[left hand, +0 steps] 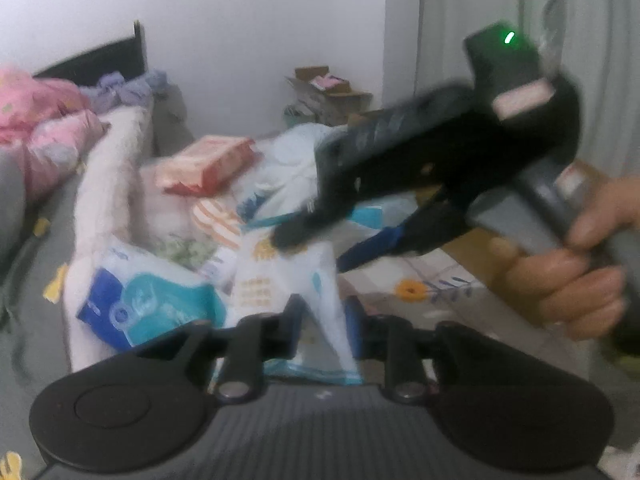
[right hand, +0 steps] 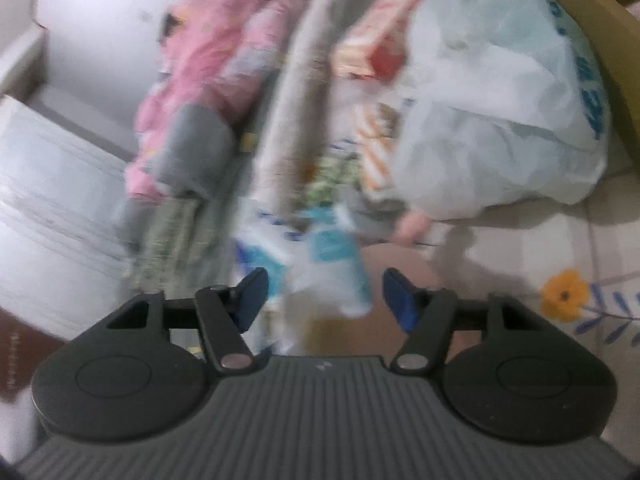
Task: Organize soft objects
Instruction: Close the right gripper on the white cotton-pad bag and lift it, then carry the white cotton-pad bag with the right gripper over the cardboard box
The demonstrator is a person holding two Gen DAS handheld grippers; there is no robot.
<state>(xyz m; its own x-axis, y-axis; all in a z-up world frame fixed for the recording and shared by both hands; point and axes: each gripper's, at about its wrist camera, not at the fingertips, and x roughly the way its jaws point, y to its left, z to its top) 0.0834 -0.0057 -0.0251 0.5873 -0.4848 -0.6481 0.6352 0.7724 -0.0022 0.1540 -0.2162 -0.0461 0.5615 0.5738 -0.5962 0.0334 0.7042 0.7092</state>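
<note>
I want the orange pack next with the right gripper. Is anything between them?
Yes. In the right wrist view a white pouch hangs between the open right gripper fingers, and the pile's striped pack lies before the orange pack. The big plastic bag crowds its right side.

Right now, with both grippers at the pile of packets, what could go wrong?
The left gripper pinches only a thin part of the white packet; it may slip out. The right gripper, fingers open, crowds the same packet, so the two tools could knock together. The orange-red packet sits atop the loose heap and might slide off if jostled.
</note>
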